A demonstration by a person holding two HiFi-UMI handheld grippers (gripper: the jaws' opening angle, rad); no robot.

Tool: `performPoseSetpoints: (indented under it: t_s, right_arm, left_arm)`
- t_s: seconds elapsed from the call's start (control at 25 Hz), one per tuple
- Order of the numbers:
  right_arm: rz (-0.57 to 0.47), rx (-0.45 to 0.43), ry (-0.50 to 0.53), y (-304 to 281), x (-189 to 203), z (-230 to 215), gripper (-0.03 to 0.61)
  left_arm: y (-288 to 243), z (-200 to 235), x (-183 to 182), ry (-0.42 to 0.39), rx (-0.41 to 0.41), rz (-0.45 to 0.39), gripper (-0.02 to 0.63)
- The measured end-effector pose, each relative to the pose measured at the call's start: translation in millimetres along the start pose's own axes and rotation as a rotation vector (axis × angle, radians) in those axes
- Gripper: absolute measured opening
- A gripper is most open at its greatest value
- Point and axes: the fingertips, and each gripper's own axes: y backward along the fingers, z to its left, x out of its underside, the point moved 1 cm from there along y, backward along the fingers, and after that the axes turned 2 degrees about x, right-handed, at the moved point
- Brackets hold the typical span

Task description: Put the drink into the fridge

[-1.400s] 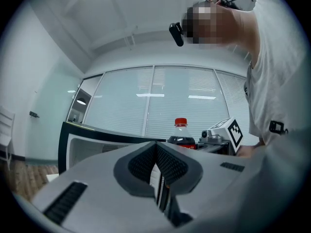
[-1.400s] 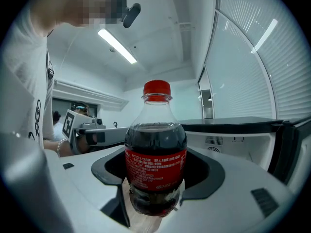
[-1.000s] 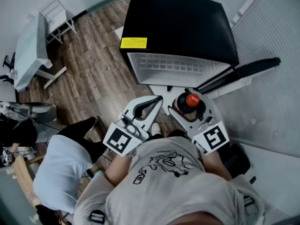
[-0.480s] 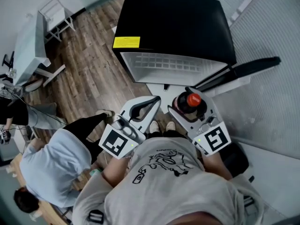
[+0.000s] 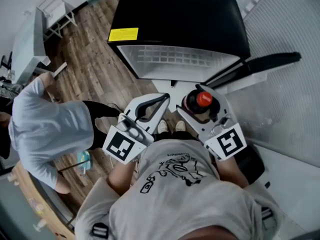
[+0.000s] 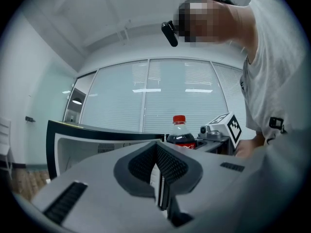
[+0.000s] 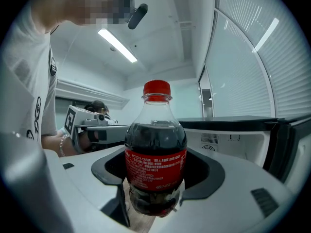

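Cola bottle (image 7: 155,149) stands upright in my right gripper (image 7: 156,188), whose jaws are spread wide around it. The dark pads press on both sides of its lower half, about level with the red label (image 7: 155,171). Its red cap (image 5: 204,99) shows clearly from the head view, just in front of the fridge (image 5: 180,19) and not yet inside. The fridge is a low black box with a yellow sticker (image 5: 123,34) on top. Its pale interior faces me, and its door (image 5: 260,66) is swung out to my right. My left gripper (image 6: 160,183) has its jaws brought together with nothing between them. It hangs beside the right one, slightly to the left of the fridge opening, with its tips pointing towards the cabinet. From the left gripper view I can see the bottle and the right gripper's marker cube (image 6: 228,125) just beyond my closed tips. On my left, another person (image 5: 45,126) in a pale top is bent over above the wooden floor (image 5: 95,66), well apart from the fridge.
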Motion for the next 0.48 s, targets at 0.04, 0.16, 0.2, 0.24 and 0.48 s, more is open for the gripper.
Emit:
performPoseSetpoints:
  t_s: [0.04,0.16,0.2,0.24,0.48]
  right_arm:
    - [0.002,-0.001,0.001,0,2,-1,0.325]
    - [0.005,-0.001,0.002,3,5,-3,0.325]
    - [0.007,0.000,0.004,6,4,-2,0.325]
    - [0.011,0.002,0.006,11,1,-1,0.325]
    - [0.029,0.011,0.007,12,13,-5,0.325]
  left_arm:
    - [-2,0,2,-0.002,0.001,0.003,0.002]
    - [-6,-4,6,0.007,0.003,0.010,0.002]
    - [-6,-8,5,0.009,0.006,0.014,0.002]
    - [-6,-13,2,0.010,0.010,0.019,0.002]
    - [-8,-12,16,0.017,0.011,0.044,0.002]
